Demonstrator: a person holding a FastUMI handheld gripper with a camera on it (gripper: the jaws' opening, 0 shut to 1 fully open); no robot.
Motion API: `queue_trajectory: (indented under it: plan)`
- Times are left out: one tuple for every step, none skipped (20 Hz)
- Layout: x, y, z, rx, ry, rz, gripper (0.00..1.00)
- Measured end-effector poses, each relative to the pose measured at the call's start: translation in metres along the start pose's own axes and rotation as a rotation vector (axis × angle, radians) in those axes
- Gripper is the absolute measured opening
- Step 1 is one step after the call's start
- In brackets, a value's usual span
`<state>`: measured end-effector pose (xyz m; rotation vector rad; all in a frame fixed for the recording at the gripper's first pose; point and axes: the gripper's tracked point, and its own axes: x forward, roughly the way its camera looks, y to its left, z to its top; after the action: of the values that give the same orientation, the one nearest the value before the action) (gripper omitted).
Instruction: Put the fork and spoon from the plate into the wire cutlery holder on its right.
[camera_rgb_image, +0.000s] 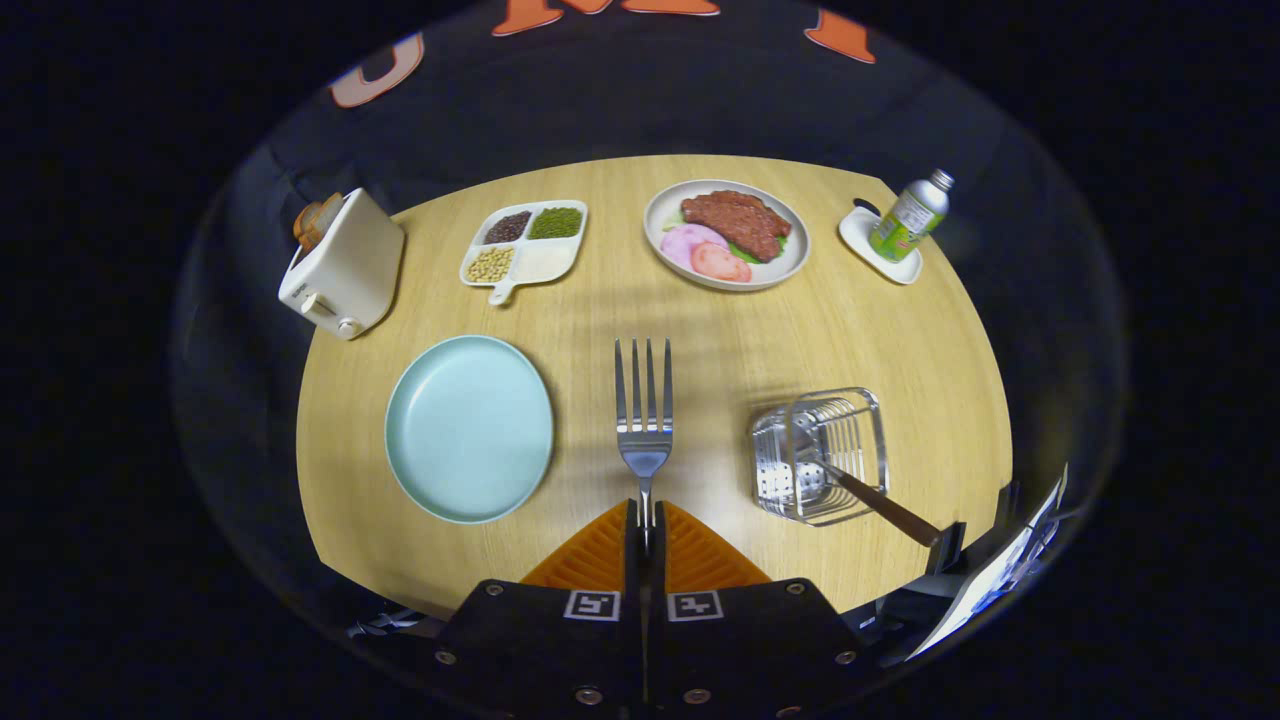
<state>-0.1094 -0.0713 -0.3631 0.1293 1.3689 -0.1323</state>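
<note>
My gripper (645, 520) is shut on the handle of a metal fork (643, 410), whose tines point away from me above the wooden table. To the fork's left lies a light blue plate (468, 428) with nothing on it. To its right stands the wire cutlery holder (820, 455). A spoon with a brown handle (885, 510) leans in the holder, its handle sticking out toward me and to the right.
At the table's far side stand a cream toaster (345, 265) with bread, a divided dish of beans (523, 247), a plate of meat (727, 235) and a green bottle (909, 216) on a small white dish (865, 240). Papers (1000, 575) lie past the near right edge.
</note>
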Motion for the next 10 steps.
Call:
queue_trajectory:
  plan:
    - [-0.001,-0.015,-0.004,0.015,0.004,-0.013,0.03]
    - [0.0,-0.026,-0.007,0.028,0.011,-0.025,0.03]
    - [0.0,-0.034,-0.01,0.039,0.018,-0.034,0.03]
    - [0.0,-0.045,-0.013,0.047,0.022,-0.042,0.03]
    - [0.001,-0.054,-0.016,0.048,0.034,-0.05,0.03]
    - [0.002,-0.063,-0.021,0.046,0.046,-0.057,0.03]
    - [0.005,-0.07,-0.023,0.044,0.057,-0.062,0.03]
    - [0.006,-0.076,-0.026,0.04,0.07,-0.065,0.03]
    - [0.009,-0.079,-0.028,0.039,0.079,-0.068,0.03]
    - [0.012,-0.084,-0.03,0.04,0.093,-0.073,0.04]
